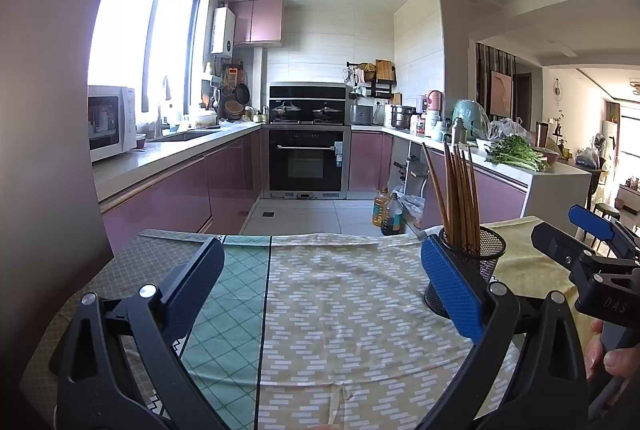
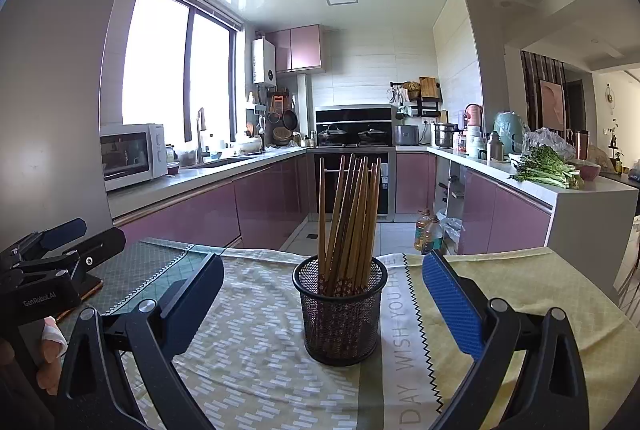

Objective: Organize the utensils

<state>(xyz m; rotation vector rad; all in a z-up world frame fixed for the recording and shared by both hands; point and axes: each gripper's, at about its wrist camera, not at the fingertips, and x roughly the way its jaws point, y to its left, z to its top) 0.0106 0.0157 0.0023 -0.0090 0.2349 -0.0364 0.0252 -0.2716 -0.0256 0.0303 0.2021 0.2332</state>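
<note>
Two hand-held grippers are showing over a cloth-covered worktop point(image 2: 256, 362); the left hand-held gripper point(image 1: 320, 282) is gaping wide with nothing between its fingers, hanging above the patterned cloth point(image 1: 340, 310); its left finger point(image 1: 192, 286) is sitting over the green checked part of the cloth, and its right finger point(image 1: 452, 290) is overlapping the near left side of the mesh cup point(image 1: 486, 250) in the left wrist view, though I cannot tell whether they are touching; the cup is standing upright on the cloth toward the right of the worktop, holding a bundle of wooden chopsticks point(image 1: 460, 197) that are leaning and fanning out above the rim; further right, the right hand-held gripper point(image 2: 323, 294) is also standing wide open and holding nothing; in the right wrist view the mesh cup is sitting centred between its two fingers but apart from both, slightly beyond the fingertips, with the chopsticks rising above it; a hand point(image 1: 612, 350) is gripping the handle at the far right edge of the left wrist view; behind the worktop a kitchen is stretching back, with a microwave point(image 2: 134, 153) on the left counter, an oven point(image 1: 306, 157) at the far end and leafy greens point(image 2: 548, 169) lying on the right counter.
</note>
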